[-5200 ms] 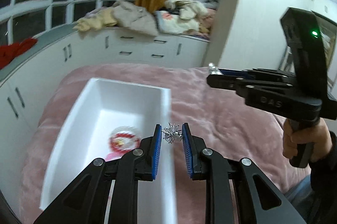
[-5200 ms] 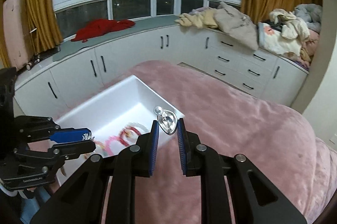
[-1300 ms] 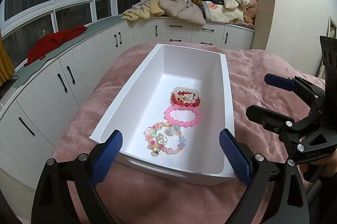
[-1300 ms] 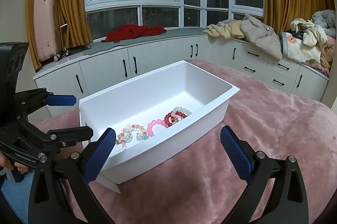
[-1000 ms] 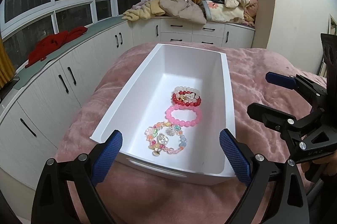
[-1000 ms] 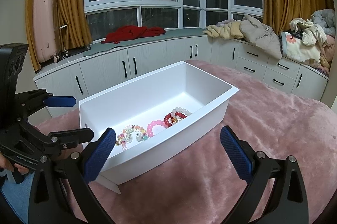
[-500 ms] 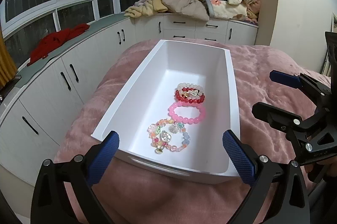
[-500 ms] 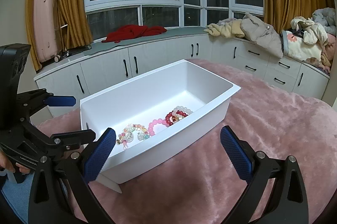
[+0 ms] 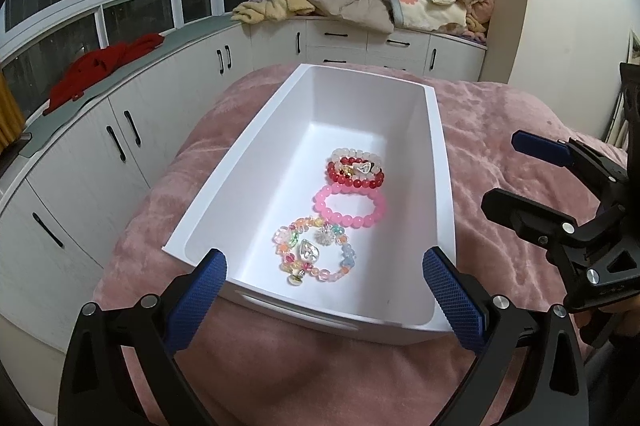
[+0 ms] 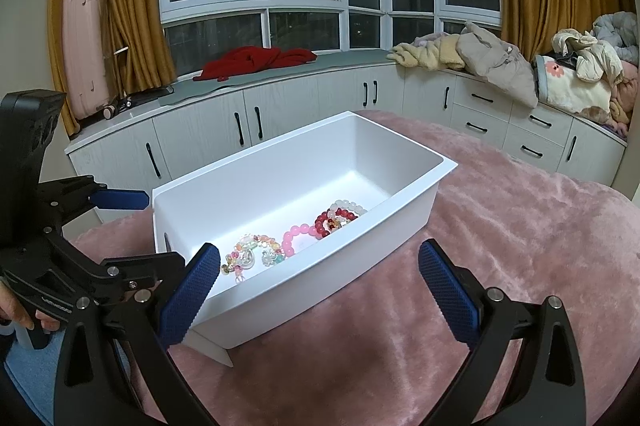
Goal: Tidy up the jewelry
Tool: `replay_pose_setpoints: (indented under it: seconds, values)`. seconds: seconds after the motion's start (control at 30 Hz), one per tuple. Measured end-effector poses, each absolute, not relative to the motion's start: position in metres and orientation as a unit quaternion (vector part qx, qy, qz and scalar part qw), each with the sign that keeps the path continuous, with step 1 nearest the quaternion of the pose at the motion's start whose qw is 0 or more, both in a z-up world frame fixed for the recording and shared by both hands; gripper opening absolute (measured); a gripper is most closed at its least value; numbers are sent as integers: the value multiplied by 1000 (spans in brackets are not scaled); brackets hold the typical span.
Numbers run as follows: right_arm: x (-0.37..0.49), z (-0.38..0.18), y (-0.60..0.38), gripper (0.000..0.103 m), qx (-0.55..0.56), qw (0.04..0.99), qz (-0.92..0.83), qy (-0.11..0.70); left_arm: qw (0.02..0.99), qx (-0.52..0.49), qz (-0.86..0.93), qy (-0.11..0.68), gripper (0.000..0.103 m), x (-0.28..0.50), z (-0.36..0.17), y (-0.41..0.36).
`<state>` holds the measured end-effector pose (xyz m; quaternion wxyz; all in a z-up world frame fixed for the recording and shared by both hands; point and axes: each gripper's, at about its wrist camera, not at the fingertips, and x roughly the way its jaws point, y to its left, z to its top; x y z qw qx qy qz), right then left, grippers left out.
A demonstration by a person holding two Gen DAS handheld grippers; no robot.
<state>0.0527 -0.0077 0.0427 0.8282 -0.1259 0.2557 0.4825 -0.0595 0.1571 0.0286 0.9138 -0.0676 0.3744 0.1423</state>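
Left Wrist View: Jewelry Binned, Both Tools Empty

Left wrist view shows the left gripper (image 9: 324, 286) with fingers spread wide, holding nothing, at 6 o'clock of the white bin (image 9: 438, 146). The right gripper (image 10: 320, 278) is likewise spread and empty. Inside the bin lie a pastel charm bracelet (image 9: 314, 252), a pink bead bracelet (image 9: 351, 207) at its 12 o'clock, and a red-and-white bracelet stack (image 9: 356, 171) beyond. No loose jewelry is visible on the pink blanket (image 10: 520, 226). Judgement: depositing is complete; next, locate any remaining piece or finish. Lettering on the left gripper body is too small to read.
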Motion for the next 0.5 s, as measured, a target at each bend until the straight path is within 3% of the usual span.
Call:
replay_pose_setpoints:
  seconds: [0.5]
  values:
    - [52, 42, -8, 98, -127, 828, 482, 257, 914, -51, 148, 375, 99, -59, 32, 153]
